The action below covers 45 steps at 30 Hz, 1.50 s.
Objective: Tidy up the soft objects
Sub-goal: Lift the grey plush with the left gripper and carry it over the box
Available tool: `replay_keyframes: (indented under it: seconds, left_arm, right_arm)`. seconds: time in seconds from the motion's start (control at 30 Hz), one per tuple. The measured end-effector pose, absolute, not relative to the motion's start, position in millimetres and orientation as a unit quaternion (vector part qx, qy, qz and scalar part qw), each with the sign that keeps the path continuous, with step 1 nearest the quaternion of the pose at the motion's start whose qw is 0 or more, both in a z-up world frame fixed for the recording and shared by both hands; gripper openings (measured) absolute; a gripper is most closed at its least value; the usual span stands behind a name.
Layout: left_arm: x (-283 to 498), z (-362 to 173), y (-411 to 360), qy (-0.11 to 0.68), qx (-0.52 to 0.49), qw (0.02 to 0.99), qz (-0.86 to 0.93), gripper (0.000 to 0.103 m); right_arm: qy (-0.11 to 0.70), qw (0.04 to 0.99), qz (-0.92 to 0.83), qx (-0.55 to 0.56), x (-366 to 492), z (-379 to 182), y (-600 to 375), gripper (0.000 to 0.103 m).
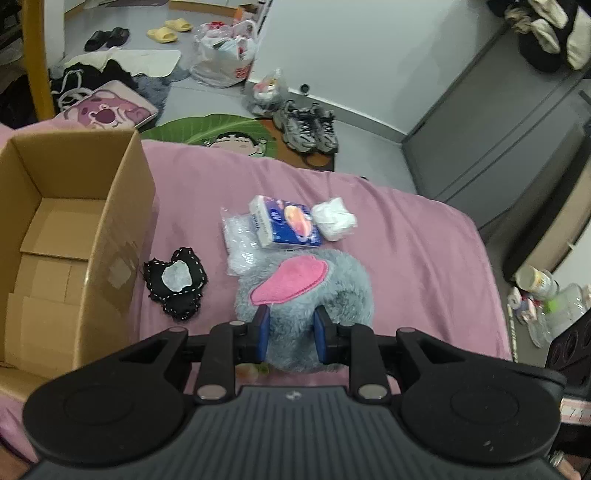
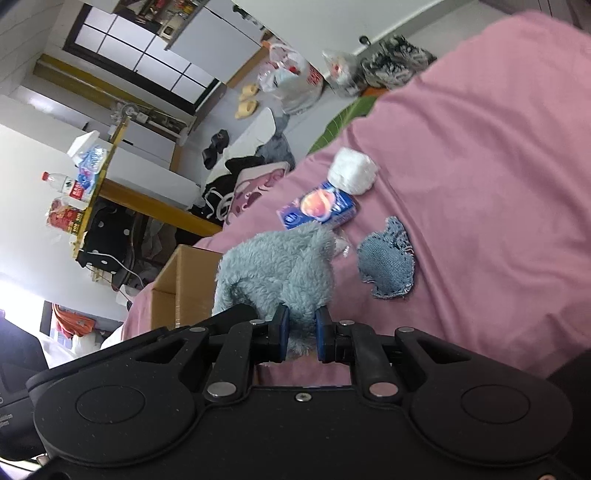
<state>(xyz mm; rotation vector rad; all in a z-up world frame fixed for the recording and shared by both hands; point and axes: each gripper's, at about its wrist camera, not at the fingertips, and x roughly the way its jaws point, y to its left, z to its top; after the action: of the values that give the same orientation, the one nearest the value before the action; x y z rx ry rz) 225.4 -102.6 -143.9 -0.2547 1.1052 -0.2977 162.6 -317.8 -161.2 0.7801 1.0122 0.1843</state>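
Observation:
A fluffy grey-blue plush toy [image 1: 332, 291] with a pink ear patch is held above the pink bedspread [image 1: 406, 240]. My left gripper [image 1: 290, 334] is shut on its fur, the blue pads pressed into it. The right wrist view shows the same plush toy [image 2: 280, 266], with my right gripper [image 2: 301, 334] shut on a tuft of it. An open cardboard box [image 1: 122, 206] stands on the bed to the left; its corner shows as the box [image 2: 192, 280] behind the plush. On the bed lie a black stitched pouch [image 1: 177, 282], a tissue pack [image 1: 284, 225], a white wad [image 1: 334, 218] and a denim patch [image 2: 388, 264].
A clear plastic bag [image 1: 236, 236] lies under the tissue pack. Beyond the bed's far edge the floor holds sneakers [image 1: 306, 125], plastic bags [image 1: 225, 51], slippers [image 1: 170, 31] and a green leaf mat [image 1: 207, 129]. Grey cabinets [image 1: 498, 129] stand at the right.

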Motion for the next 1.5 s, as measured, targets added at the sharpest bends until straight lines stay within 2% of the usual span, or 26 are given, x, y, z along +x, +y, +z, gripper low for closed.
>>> replay_keyframes:
  seconds: [0.73, 1.5]
  left_arm:
    - [193.8, -62.7, -66.7, 0.480, -0.152, 0.845, -0.180, 0.023]
    - [195.1, -29.8, 33.9, 0.448, -0.193, 0.865, -0.121, 0.023]
  right_arm:
    - [0.440, 0.826, 0.108, 0.336, 148.6, -89.3, -281.6, 0.014]
    - [0.449, 0.823, 0.192, 0.289, 191.0, -63.5, -182.1, 0.015]
